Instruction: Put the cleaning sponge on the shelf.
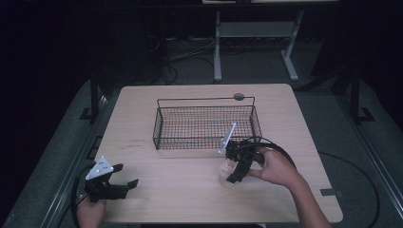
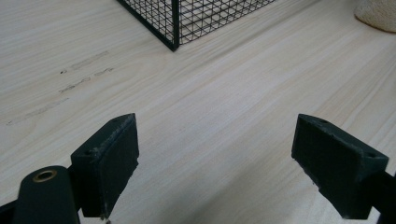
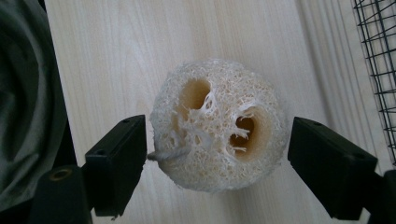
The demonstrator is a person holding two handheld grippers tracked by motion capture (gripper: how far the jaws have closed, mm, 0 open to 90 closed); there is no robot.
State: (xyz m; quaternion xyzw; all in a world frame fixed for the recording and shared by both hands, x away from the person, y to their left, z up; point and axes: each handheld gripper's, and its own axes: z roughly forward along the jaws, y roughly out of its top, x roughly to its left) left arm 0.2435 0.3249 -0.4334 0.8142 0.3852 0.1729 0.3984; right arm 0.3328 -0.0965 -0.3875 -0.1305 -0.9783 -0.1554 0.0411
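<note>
Right tongs [image 3: 217, 154] open wide, jaws straddling loofah slice [image 3: 218, 123] on desk [image 1: 190, 190], just in front of wire basket [image 1: 205, 124]; not clamped. Left tongs [image 2: 217, 163] open wide, empty, near desk's front-left.

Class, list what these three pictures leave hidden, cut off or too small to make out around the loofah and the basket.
- Loofah: in the high view, mostly hidden beneath the right claw.
- Loofah's underside: hidden in the right gripper view, facing the table.
- Wire basket: cut off by the top edge in the left gripper view.
- Basket contents: too small in the high view.
</note>
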